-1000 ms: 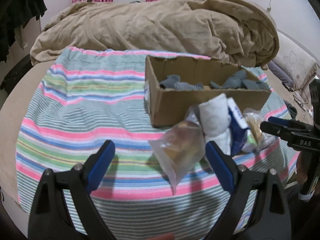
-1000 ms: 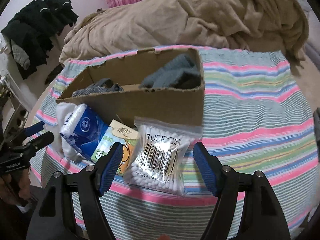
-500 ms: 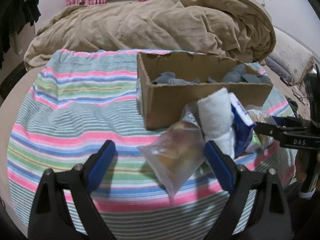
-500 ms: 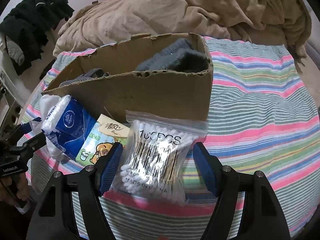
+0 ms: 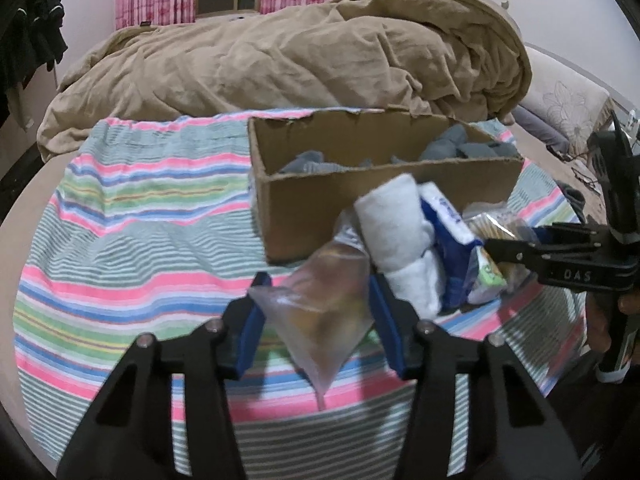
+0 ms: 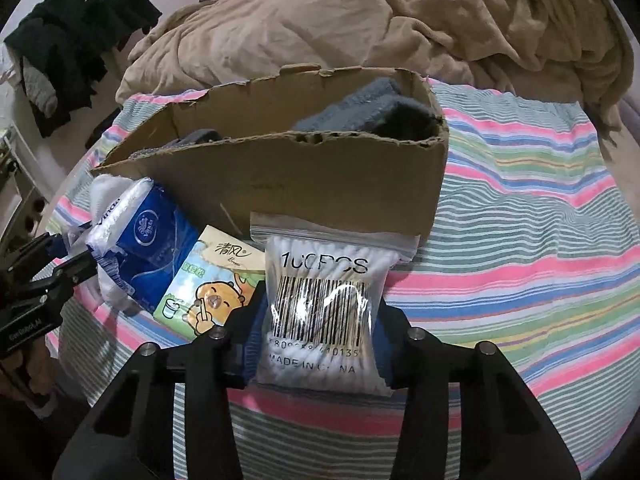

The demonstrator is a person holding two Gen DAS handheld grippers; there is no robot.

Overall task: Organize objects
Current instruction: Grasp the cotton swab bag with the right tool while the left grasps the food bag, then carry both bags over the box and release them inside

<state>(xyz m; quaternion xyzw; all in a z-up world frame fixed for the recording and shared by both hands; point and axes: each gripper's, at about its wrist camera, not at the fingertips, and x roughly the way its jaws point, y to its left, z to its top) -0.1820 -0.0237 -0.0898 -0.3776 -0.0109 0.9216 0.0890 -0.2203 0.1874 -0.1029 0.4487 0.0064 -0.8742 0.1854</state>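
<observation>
A cardboard box [image 5: 360, 216] [image 6: 304, 184] with grey cloth items inside stands on the striped sheet. In front of it lie a rolled white towel [image 5: 392, 232], a blue tissue pack [image 6: 148, 240], a cartoon tissue pack [image 6: 212, 288], a clear plastic bag [image 5: 324, 304] and a zip bag of cotton swabs [image 6: 324, 312]. My left gripper [image 5: 318, 320] is closed on the clear plastic bag. My right gripper [image 6: 320, 332] is closed on the cotton swab bag; it also shows in the left wrist view [image 5: 520, 248].
A heaped tan duvet [image 5: 304, 52] lies behind the box. The striped sheet [image 5: 132, 240] covers the bed front. Dark clothes [image 6: 76, 28] hang at the left wall. A pillow [image 5: 568, 104] lies at the right.
Both grippers moved in and closed: the left on the clear plastic bag, the right on the cotton swab bag. Both were open a second ago.
</observation>
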